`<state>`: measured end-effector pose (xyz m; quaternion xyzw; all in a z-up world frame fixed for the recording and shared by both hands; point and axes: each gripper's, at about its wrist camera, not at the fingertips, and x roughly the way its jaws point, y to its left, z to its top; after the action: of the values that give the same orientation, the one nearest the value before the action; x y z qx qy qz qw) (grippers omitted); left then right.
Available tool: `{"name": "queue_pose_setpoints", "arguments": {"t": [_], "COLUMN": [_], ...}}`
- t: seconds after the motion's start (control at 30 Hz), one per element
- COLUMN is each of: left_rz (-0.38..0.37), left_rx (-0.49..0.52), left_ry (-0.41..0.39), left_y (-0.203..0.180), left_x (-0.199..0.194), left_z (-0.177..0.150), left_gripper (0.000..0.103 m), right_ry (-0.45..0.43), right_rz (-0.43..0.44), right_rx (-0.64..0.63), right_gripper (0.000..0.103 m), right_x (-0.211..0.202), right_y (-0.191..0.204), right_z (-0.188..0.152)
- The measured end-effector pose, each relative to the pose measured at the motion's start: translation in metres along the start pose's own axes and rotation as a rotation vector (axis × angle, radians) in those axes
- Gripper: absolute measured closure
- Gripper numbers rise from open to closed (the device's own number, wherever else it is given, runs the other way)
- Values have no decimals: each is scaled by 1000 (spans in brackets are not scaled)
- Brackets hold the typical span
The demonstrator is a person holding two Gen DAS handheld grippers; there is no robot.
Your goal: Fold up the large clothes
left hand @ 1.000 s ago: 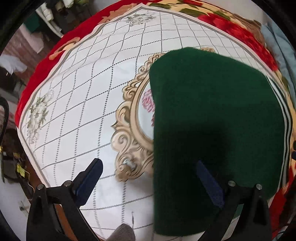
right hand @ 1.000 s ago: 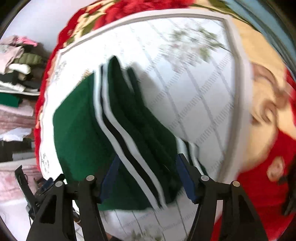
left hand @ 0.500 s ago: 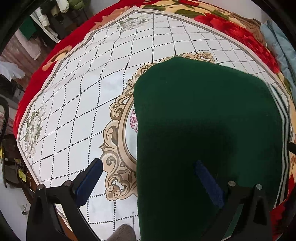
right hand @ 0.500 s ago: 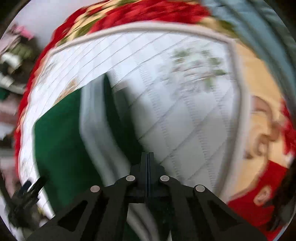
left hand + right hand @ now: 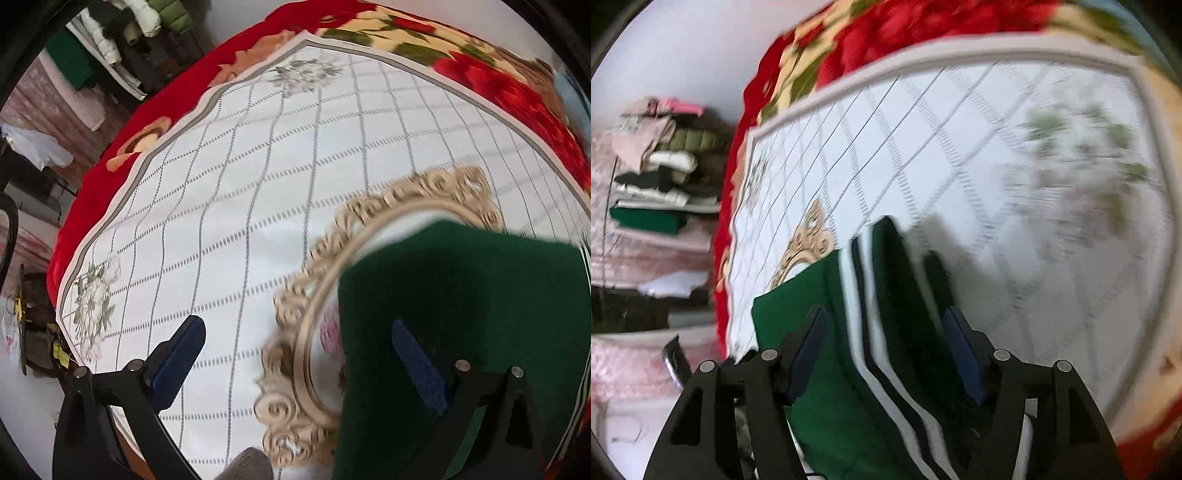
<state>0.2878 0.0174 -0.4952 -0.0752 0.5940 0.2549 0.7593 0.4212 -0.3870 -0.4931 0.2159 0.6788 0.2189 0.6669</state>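
Left wrist view: a white mat (image 5: 258,206) printed with a dotted grid, grey flower sprays and a gold scrolled oval frame (image 5: 295,387) lies over a red floral blanket (image 5: 99,192). Past the blanket's far edge, at the upper left, hang or lie heaped clothes (image 5: 122,33), blurred. A grey rounded shape pokes in at the bottom edge; what it is cannot be told. The left gripper (image 5: 295,347) points steeply down at the mat, its jaws spread wide and released: the left blue pad stands over bare mat, the right one over the folded green garment (image 5: 480,314). Whether that pad touches the cloth cannot be told. The garment is dark green and fuzzy, with a smooth, straight-edged top face, and covers part of the gold frame on the right side of the mat.

Right wrist view: a stack of folded clothes (image 5: 661,177) sits at the left beyond the blanket's red border, pink, olive, white and green layers. The picture is smeared. The right gripper (image 5: 886,347) tilts down over the garment's near end, and its jaws have just been opening; they now stand apart, with the cloth lying below and between them, unpinched. Here the garment shows a white-and-black striped band (image 5: 864,332) running along its folded edge, with several dark green layers stacked beside it on the mat.
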Motion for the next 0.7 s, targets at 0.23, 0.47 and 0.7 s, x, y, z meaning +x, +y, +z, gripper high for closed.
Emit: {"name": "queue_pose_setpoints", "arguments": {"t": [0.23, 0.47, 0.7], "left_rz": [-4, -55, -90], "left_rx": [-35, -37, -28], "left_ry": [21, 42, 50], "left_y": [15, 8, 7], "left_x": [7, 13, 4], "left_z": [9, 12, -5], "left_gripper": [0, 0, 0], "right_ry": [35, 49, 48], "right_rz": [-114, -107, -69], "right_rx": [-77, 71, -68], "right_gripper": [93, 91, 8], "right_x": [41, 39, -1], "right_y": [21, -7, -22], "right_z": [20, 25, 15]}}
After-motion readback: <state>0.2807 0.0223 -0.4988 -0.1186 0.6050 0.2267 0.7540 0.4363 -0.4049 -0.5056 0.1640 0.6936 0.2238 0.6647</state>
